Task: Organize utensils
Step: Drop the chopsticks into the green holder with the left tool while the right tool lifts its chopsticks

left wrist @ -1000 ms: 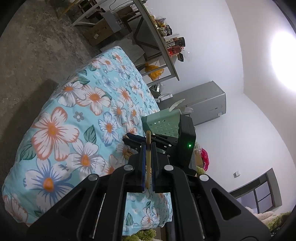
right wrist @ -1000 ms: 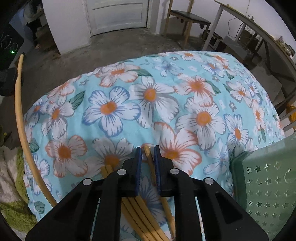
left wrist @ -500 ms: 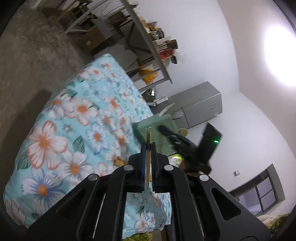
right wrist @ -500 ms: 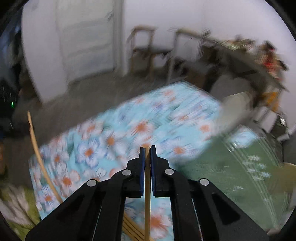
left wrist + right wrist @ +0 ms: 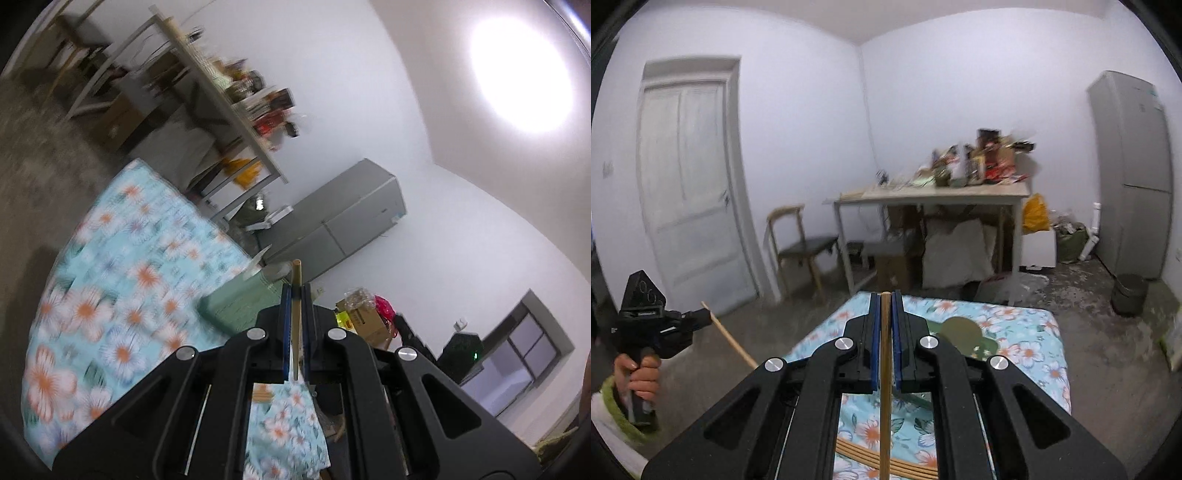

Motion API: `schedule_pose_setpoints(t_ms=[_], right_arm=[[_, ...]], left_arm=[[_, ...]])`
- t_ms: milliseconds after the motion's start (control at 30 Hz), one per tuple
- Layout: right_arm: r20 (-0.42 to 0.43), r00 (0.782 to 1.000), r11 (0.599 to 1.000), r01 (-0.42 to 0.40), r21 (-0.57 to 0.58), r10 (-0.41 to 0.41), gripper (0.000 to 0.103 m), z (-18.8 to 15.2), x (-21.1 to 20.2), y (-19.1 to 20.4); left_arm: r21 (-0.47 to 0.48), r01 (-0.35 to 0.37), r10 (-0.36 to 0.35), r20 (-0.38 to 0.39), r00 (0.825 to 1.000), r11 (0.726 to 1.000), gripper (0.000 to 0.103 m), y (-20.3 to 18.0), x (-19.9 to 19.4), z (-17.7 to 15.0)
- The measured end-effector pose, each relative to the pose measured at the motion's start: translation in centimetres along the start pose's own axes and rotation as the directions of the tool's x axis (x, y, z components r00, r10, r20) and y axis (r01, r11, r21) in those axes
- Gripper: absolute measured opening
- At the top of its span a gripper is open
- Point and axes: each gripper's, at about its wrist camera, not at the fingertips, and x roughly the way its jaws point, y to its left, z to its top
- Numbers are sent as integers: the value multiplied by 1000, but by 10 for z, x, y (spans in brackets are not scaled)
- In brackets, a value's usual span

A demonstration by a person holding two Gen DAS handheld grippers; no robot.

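My left gripper [image 5: 294, 291] is shut on a thin wooden chopstick [image 5: 296, 275], held high above the floral tablecloth [image 5: 129, 280]. The green star-punched basket [image 5: 240, 301] sits on the cloth just beyond the fingertips. My right gripper [image 5: 885, 295] is shut on another chopstick [image 5: 885, 406], lifted off the cloth [image 5: 1027, 332]. Several more chopsticks [image 5: 860, 454] lie on the cloth under it. The basket [image 5: 964, 334] shows ahead, partly hidden by the fingers. In the right wrist view the left gripper [image 5: 703, 315] is at far left in a hand, its chopstick [image 5: 733, 341] slanting down.
Beyond the cloth stand a cluttered white table [image 5: 934, 194], a wooden chair [image 5: 798, 247], a white door [image 5: 690, 184], a grey fridge [image 5: 1134, 173] and a dark bin [image 5: 1130, 295]. Bare concrete floor [image 5: 1108, 350] surrounds the covered table.
The right gripper closed on one chopstick from the pile, rose and tilted up toward the room. The left gripper rose with its chopstick, away from the cloth.
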Motion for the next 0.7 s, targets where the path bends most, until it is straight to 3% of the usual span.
schedule_pose_setpoints(t_ms=[133, 400, 700], right_arm=[[52, 998, 998, 19, 53, -22, 6, -5, -14, -6], [94, 995, 995, 14, 102, -24, 6, -9, -24, -16], [99, 995, 992, 16, 124, -29, 6, -11, -29, -24]], left_arm=[[76, 34, -36, 22, 999, 996, 3, -29, 21, 25], [191, 12, -23, 54, 998, 981, 3, -67, 70, 54], [315, -128, 111, 72, 991, 940, 3, -79, 130, 56]])
